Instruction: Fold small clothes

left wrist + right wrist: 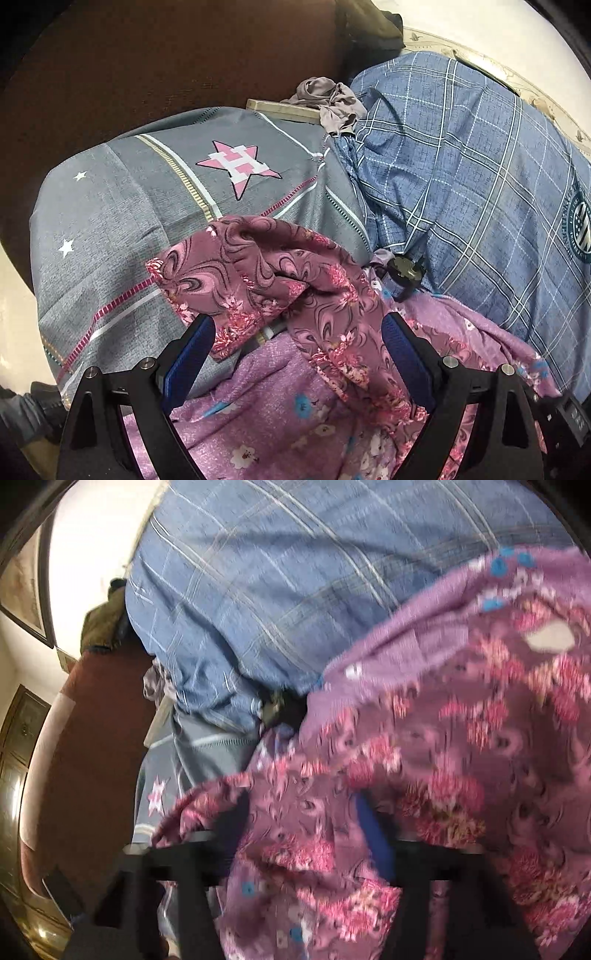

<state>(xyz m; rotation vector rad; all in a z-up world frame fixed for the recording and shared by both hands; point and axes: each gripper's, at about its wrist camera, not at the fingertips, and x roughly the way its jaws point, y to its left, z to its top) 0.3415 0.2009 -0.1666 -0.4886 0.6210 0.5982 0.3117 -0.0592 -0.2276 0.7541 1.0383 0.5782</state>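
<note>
Draped between the spread jaws of the left gripper (297, 354), a mauve floral-print cloth garment (280, 273) is seen hanging in folds, w/ its lower strip falling close to the right blue pad (402, 350) and its left edge near the left pad; whether either pad is touched cannot be told, but the jaws are set wide apart & nothing is clamped. Under it a lilac fabric w/ blue and white flowers (266, 417) is spread, partly covered by the mauve piece. Both are laid on a grey bedsheet w/ a pink star and letter H (236, 166), beside a blue plaid quilt (461, 155) to the right. A crumpled grey cloth (332, 103) is seen farther back at the quilt's edge, well apart from the gripper. In the right wrist view, heavily blurred, the same mauve garment (424, 775) is bunched over the right gripper (306, 853), hiding most of both fingers; only one blue pad (373, 834) is visible thru the folds. Whether the right jaws are apart or closed on the fabric cannot be told. The blue quilt (277, 583) is seen above, the lilac fabric (424, 609) at upper right.
</note>
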